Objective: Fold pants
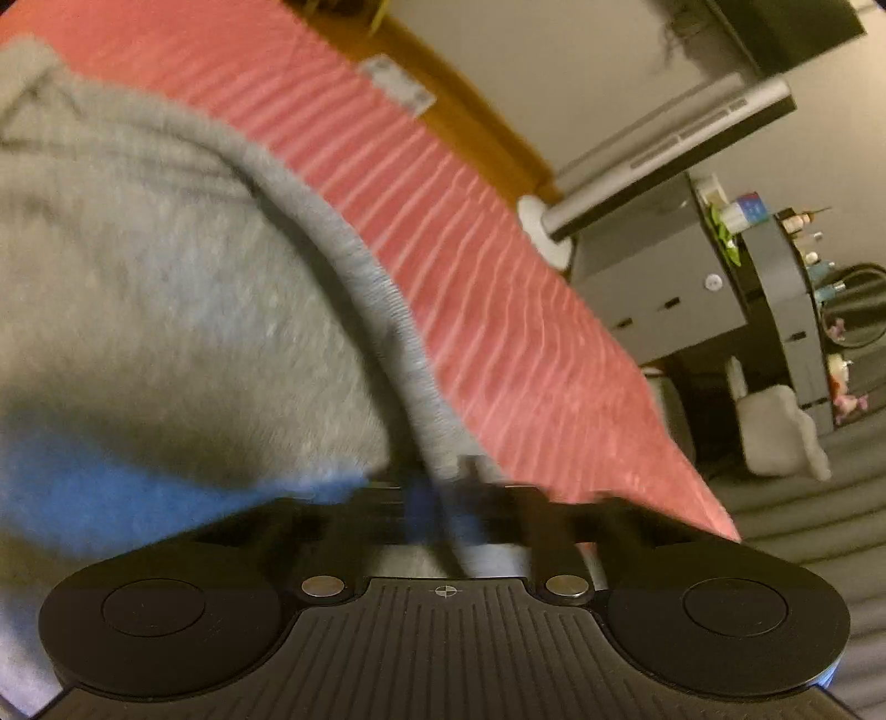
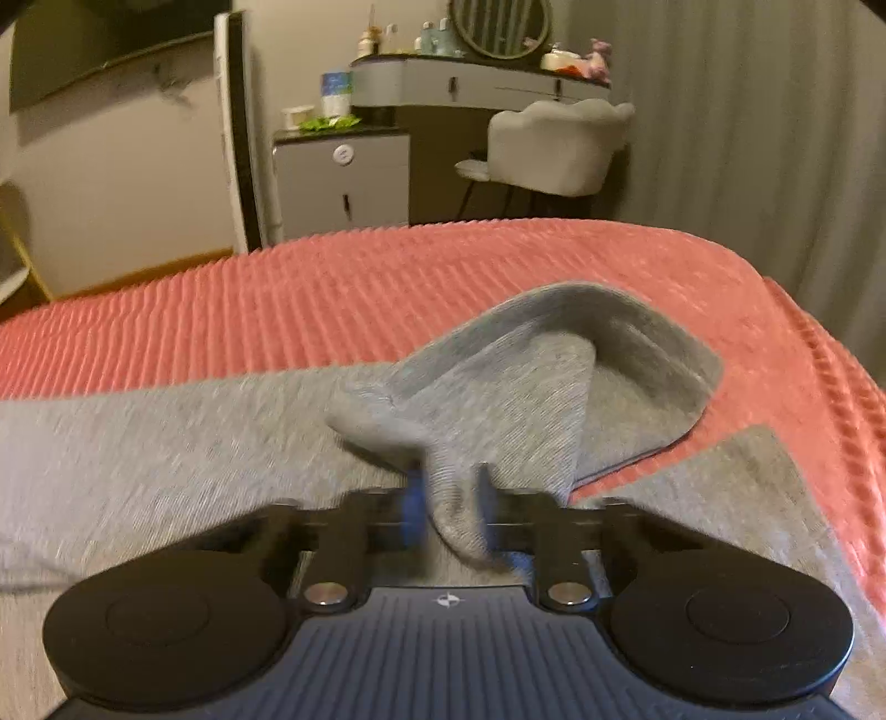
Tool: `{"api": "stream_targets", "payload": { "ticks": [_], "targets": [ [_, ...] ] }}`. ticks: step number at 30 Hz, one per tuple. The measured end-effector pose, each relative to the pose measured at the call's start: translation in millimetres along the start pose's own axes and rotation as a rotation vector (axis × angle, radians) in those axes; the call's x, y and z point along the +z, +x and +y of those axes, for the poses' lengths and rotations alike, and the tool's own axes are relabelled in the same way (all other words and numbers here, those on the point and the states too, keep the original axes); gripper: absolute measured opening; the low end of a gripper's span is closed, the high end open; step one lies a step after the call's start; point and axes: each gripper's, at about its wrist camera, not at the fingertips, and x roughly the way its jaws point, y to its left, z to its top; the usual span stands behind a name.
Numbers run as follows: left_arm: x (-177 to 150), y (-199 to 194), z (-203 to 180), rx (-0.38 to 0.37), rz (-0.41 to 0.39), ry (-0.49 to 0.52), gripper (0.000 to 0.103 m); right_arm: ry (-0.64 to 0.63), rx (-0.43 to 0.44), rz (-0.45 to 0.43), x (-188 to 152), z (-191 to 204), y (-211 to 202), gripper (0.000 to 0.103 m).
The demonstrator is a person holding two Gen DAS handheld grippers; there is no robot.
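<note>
Grey knit pants (image 1: 166, 288) lie on a bed with a red ribbed blanket (image 1: 443, 221). In the left wrist view my left gripper (image 1: 443, 493) is shut on the ribbed waistband edge of the pants, and the cloth fills the left of the frame. In the right wrist view my right gripper (image 2: 448, 498) is shut on a pinched fold of the pants (image 2: 498, 399), lifted off the blanket (image 2: 277, 310). The fold rises into a curled flap ahead of the fingers. More grey cloth lies flat to the left and lower right.
Beyond the bed's far edge stand a grey cabinet (image 2: 343, 177), a dressing table with a round mirror (image 2: 498, 27) and a pale chair (image 2: 559, 149). A grey curtain (image 2: 747, 138) hangs at the right. A wooden floor strip (image 1: 470, 111) shows past the blanket.
</note>
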Motion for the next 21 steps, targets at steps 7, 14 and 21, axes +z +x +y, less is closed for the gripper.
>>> {"api": "stream_targets", "payload": {
  "ticks": [7,14,21],
  "targets": [
    [-46,-106,-19,-0.087,-0.182,0.223,0.006,0.412,0.066,-0.133,8,-74,-59,0.004],
    [-155,-228,41,-0.197,-0.22,0.135,0.007,0.705,0.112,-0.252,-52,-174,-147,0.004],
    [-229,-222,118,0.004,-0.2,0.052,0.015,0.823,0.065,-0.057,-131,-218,-122,0.005]
  ]
}}
